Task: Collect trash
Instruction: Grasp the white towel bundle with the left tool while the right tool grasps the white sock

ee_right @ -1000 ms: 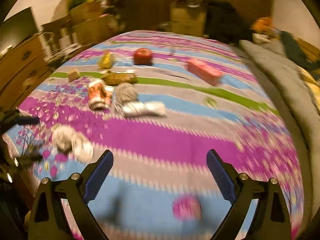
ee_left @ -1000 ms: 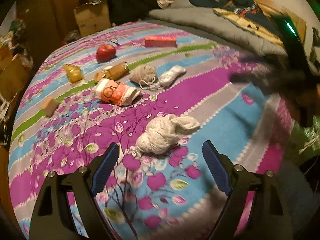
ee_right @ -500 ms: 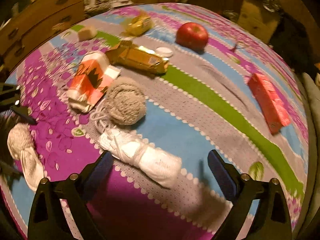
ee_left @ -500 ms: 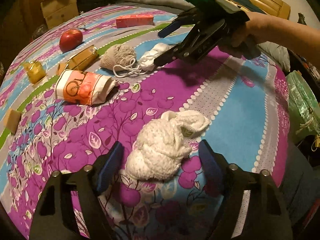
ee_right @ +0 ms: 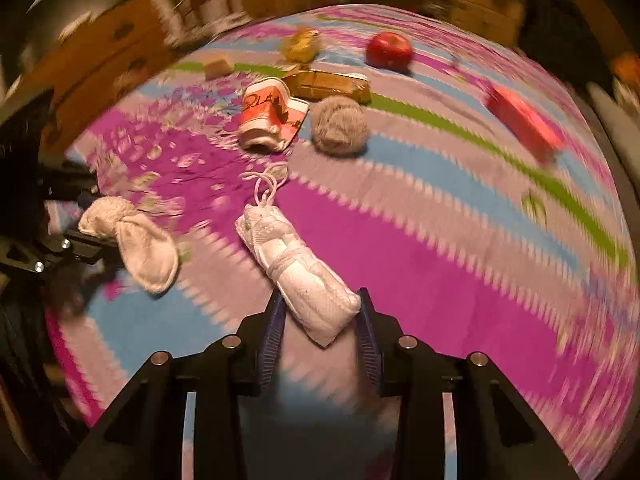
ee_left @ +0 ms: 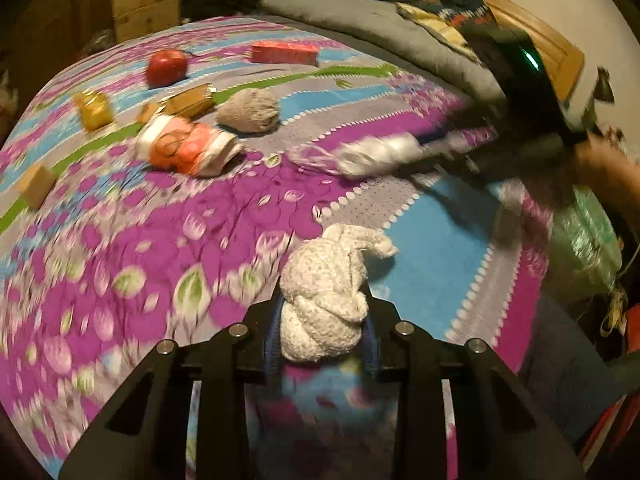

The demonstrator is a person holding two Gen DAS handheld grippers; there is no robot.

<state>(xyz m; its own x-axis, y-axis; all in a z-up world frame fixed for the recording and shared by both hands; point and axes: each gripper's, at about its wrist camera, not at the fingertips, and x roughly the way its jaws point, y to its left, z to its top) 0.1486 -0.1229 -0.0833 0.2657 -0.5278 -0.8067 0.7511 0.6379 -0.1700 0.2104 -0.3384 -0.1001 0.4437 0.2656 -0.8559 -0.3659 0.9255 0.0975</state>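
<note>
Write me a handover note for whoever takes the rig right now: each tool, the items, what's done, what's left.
Left tool: jaws closing on the cream knitted sock bundle, bundle between the pads.
Right tool: jaws closing on the white rolled cloth with drawstring.
On the purple floral bedspread: crushed orange-and-white paper cup, grey yarn ball, gold wrapper, yellow packet, tan block, red apple, red box.
Done: two pickups under way. Left: bin them, then clear the rest.
</note>
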